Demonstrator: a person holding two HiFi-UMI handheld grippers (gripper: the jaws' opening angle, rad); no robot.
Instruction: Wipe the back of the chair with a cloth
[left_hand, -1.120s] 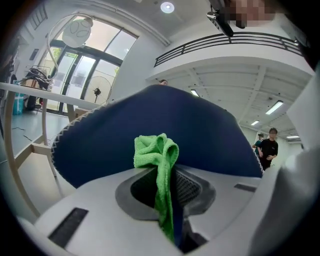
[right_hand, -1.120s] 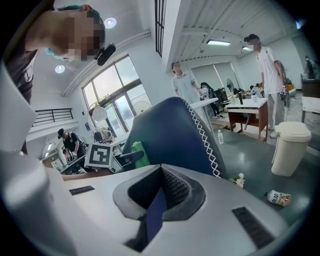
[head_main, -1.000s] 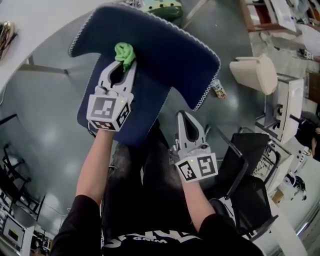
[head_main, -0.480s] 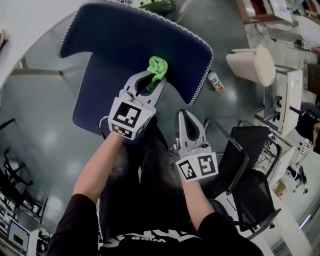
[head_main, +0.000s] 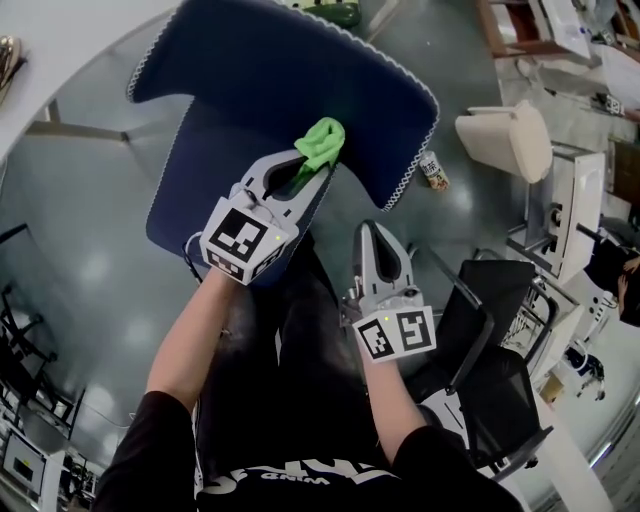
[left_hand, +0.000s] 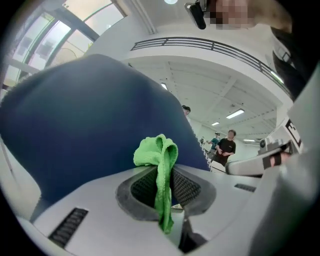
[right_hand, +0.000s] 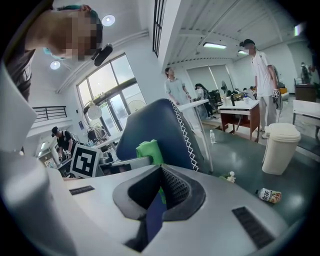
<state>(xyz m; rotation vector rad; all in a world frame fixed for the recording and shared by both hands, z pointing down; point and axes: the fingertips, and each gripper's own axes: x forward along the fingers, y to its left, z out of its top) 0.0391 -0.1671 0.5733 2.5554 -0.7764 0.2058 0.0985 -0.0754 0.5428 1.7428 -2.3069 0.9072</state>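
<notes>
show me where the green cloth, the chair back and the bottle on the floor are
green cloth (head_main: 322, 140): head view, on its bunched upper end.
chair back (head_main: 290, 70): head view, on the bare blue fabric near its middle.
bottle (right_hand: 271, 195): right gripper view, on the label around its body.

The head camera sits above the person's arms and looks steeply down on the chair back (head_main: 290, 90), the left gripper (head_main: 308, 170) and the right gripper (head_main: 375, 238). The left gripper view rides close against the chair back, tilted upward. The right gripper view looks level across the room from just behind. All three share the chair back and the cloth (head_main: 322, 140). The head view and right gripper view also share the white bin (head_main: 510, 140) and the bottle (head_main: 433, 170).
</notes>
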